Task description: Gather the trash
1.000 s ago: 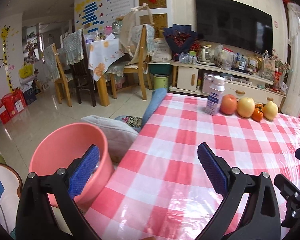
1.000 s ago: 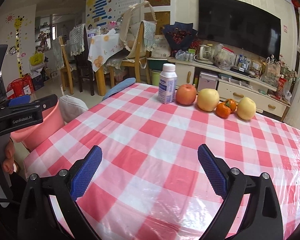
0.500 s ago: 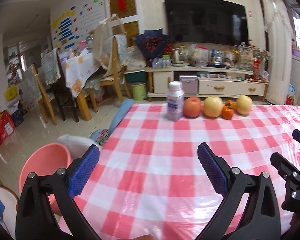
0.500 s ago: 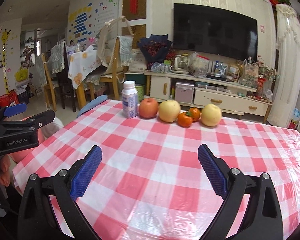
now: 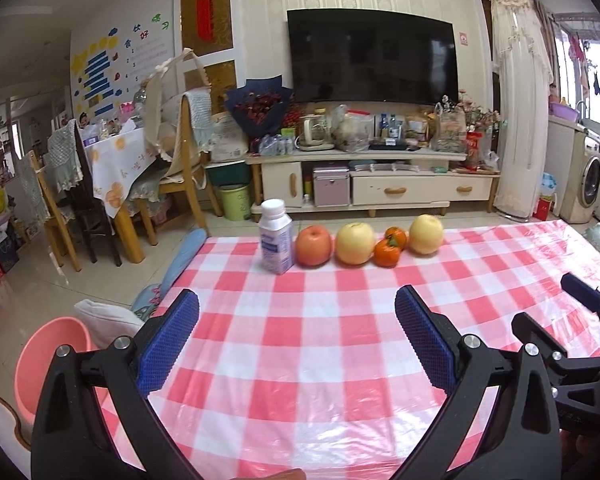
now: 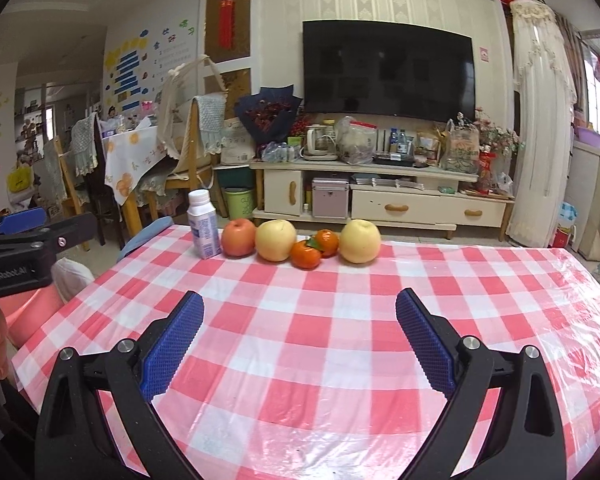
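A white milk bottle (image 5: 277, 237) stands upright at the far edge of the red-checked table (image 5: 300, 360), left of a row of fruit; it also shows in the right wrist view (image 6: 204, 225). A pink bin (image 5: 46, 364) stands on the floor off the table's left edge. My left gripper (image 5: 296, 340) is open and empty above the table's near part. My right gripper (image 6: 300, 340) is open and empty too, to the right of the left one. Both are well short of the bottle.
A red apple (image 5: 313, 245), two yellow apples (image 5: 355, 243) and two oranges (image 5: 387, 252) line up right of the bottle. White and blue cushions (image 5: 108, 316) lie by the table's left edge. A TV cabinet (image 5: 376, 184) and dining chairs stand behind.
Both grippers swung right, from facing the pink bin and table corner to facing the bottle and fruit squarely. Both stayed open and empty.
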`<action>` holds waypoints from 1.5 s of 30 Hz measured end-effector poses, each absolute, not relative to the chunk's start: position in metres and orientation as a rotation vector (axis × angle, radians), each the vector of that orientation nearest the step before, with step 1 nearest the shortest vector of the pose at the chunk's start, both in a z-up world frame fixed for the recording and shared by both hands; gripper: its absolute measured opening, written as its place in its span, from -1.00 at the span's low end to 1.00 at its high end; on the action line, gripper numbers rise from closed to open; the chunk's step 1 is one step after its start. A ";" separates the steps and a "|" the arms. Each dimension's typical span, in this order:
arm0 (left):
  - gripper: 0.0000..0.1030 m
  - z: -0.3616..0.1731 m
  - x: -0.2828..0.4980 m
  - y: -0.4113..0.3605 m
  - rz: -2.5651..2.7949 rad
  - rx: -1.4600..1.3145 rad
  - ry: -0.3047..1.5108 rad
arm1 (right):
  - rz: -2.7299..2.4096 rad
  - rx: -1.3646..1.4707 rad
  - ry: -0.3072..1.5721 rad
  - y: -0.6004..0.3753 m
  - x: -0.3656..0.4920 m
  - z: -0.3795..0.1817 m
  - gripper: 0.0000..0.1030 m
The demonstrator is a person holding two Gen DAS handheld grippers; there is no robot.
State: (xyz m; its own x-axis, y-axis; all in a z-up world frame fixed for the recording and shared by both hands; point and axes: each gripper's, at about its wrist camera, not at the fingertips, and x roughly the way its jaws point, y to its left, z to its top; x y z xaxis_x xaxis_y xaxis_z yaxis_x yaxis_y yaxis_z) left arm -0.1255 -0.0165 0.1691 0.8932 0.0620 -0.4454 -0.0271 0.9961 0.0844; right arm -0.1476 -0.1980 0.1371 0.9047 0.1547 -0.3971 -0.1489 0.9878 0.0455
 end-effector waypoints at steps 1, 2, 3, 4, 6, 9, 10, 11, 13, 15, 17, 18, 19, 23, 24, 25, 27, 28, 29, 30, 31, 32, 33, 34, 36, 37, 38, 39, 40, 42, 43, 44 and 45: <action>0.92 0.170 -0.125 -0.019 0.045 0.077 0.463 | 0.153 0.021 0.411 -0.203 -0.147 0.138 0.86; 0.92 0.171 -0.125 -0.023 0.043 0.081 0.461 | 0.145 0.030 0.409 -0.208 -0.147 0.138 0.86; 0.92 0.171 -0.125 -0.026 0.041 0.083 0.460 | 0.137 0.036 0.408 -0.212 -0.147 0.138 0.86; 0.92 0.172 -0.125 -0.027 0.039 0.084 0.459 | 0.131 0.041 0.407 -0.216 -0.147 0.138 0.86; 0.92 0.173 -0.126 -0.033 0.034 0.087 0.455 | 0.120 0.045 0.406 -0.221 -0.146 0.137 0.86; 0.92 0.175 -0.128 -0.040 0.027 0.094 0.451 | 0.108 0.049 0.403 -0.227 -0.147 0.137 0.86; 0.92 0.175 -0.128 -0.042 0.025 0.098 0.450 | 0.105 0.050 0.402 -0.229 -0.147 0.137 0.86; 0.92 0.175 -0.129 -0.044 0.025 0.101 0.449 | 0.103 0.051 0.402 -0.230 -0.147 0.136 0.86; 0.92 0.175 -0.129 -0.047 0.022 0.105 0.448 | 0.101 0.049 0.400 -0.231 -0.146 0.136 0.86; 0.92 0.176 -0.130 -0.048 0.018 0.102 0.448 | 0.100 0.047 0.400 -0.231 -0.146 0.136 0.86; 0.92 0.176 -0.130 -0.049 0.019 0.107 0.449 | 0.096 0.041 0.399 -0.232 -0.146 0.136 0.86; 0.92 0.176 -0.130 -0.050 0.020 0.110 0.448 | 0.095 0.038 0.399 -0.233 -0.146 0.136 0.86; 0.92 0.175 -0.131 -0.051 0.020 0.111 0.447 | 0.094 0.035 0.400 -0.233 -0.146 0.136 0.86; 0.92 0.175 -0.131 -0.051 0.021 0.112 0.448 | 0.093 0.026 0.399 -0.232 -0.145 0.135 0.86; 0.92 0.175 -0.131 -0.051 0.021 0.112 0.449 | 0.094 0.028 0.401 -0.232 -0.146 0.135 0.86; 0.92 0.175 -0.131 -0.051 0.021 0.110 0.448 | 0.094 0.024 0.402 -0.233 -0.145 0.135 0.86; 0.92 0.175 -0.131 -0.051 0.022 0.108 0.447 | 0.094 0.017 0.403 -0.231 -0.145 0.134 0.86; 0.92 0.175 -0.131 -0.051 0.021 0.109 0.448 | 0.094 0.015 0.405 -0.231 -0.145 0.133 0.86; 0.92 0.175 -0.131 -0.051 0.020 0.108 0.448 | 0.094 0.011 0.406 -0.230 -0.144 0.132 0.86; 0.92 0.175 -0.131 -0.051 0.021 0.108 0.448 | 0.095 0.006 0.406 -0.230 -0.144 0.132 0.86; 0.92 0.175 -0.131 -0.050 0.021 0.108 0.448 | 0.094 0.001 0.407 -0.228 -0.143 0.131 0.86; 0.92 0.174 -0.131 -0.051 0.022 0.106 0.449 | 0.095 -0.003 0.408 -0.227 -0.143 0.130 0.86; 0.92 0.175 -0.131 -0.050 0.020 0.106 0.449 | 0.096 -0.006 0.410 -0.226 -0.142 0.130 0.86; 0.92 0.174 -0.131 -0.051 0.020 0.104 0.451 | 0.096 -0.010 0.412 -0.225 -0.142 0.129 0.86; 0.92 0.174 -0.131 -0.050 0.019 0.106 0.452 | 0.096 -0.016 0.415 -0.223 -0.140 0.127 0.86; 0.92 0.173 -0.131 -0.050 0.020 0.105 0.453 | 0.097 -0.019 0.417 -0.221 -0.140 0.127 0.86; 0.92 0.172 -0.131 -0.050 0.021 0.103 0.455 | 0.098 -0.022 0.419 -0.221 -0.139 0.126 0.86; 0.92 0.171 -0.131 -0.050 0.021 0.101 0.456 | 0.100 -0.025 0.420 -0.219 -0.138 0.126 0.86; 0.92 0.171 -0.131 -0.049 0.021 0.101 0.456 | 0.101 -0.029 0.423 -0.218 -0.137 0.125 0.86; 0.92 0.167 -0.130 -0.047 0.023 0.097 0.459 | 0.105 -0.037 0.426 -0.215 -0.136 0.124 0.86; 0.92 0.166 -0.130 -0.048 0.025 0.097 0.459 | 0.107 -0.040 0.427 -0.214 -0.135 0.123 0.86; 0.92 0.164 -0.127 -0.044 0.026 0.095 0.460 | 0.110 -0.045 0.431 -0.212 -0.134 0.122 0.86; 0.92 0.163 -0.126 -0.043 0.028 0.092 0.460 | 0.113 -0.048 0.434 -0.210 -0.133 0.121 0.86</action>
State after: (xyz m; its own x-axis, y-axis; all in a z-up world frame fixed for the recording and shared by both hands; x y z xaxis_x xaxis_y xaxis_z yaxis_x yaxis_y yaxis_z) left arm -0.1264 -0.0432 0.1626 0.8956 0.0477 -0.4423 -0.0061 0.9955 0.0951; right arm -0.1332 -0.2103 0.1212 0.9010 0.0993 -0.4222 -0.1196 0.9926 -0.0217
